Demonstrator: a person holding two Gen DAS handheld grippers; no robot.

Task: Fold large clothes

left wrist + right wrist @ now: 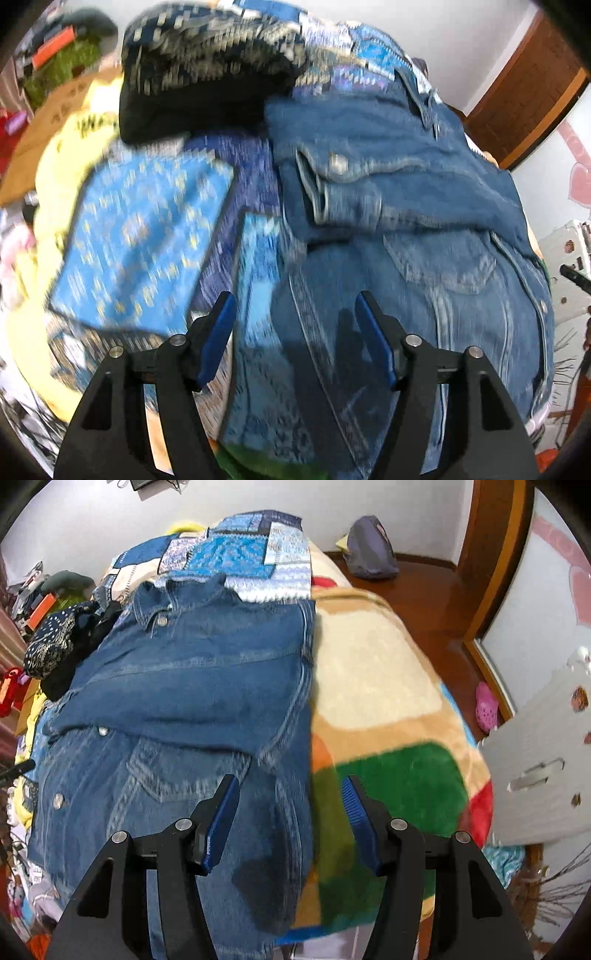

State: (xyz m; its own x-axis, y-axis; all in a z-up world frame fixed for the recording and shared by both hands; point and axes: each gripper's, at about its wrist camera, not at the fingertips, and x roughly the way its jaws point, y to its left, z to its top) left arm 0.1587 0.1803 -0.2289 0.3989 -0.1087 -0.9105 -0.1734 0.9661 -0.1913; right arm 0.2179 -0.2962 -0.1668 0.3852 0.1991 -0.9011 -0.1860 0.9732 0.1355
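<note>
A blue denim jacket (406, 221) lies spread on the bed, a sleeve folded across its middle with the buttoned cuff (332, 192) at its left side. My left gripper (295, 299) hangs open above the jacket's left edge, with nothing between its blue pads (218, 332). The right wrist view shows the same jacket (207, 672) with its collar at the far end. There my right gripper (290, 781) stands open above the jacket's right edge, straddling it without touching. The picture is blurred by motion.
A dark patterned garment (207, 74) lies bunched to the left of the collar. A blue patchwork bedspread (140, 236) and a colourful fleece blanket (380, 686) lie under the jacket. The wooden floor (424, 602) to the right has a grey bag (369, 550), a pink shoe (485, 705) and a white board (546, 760).
</note>
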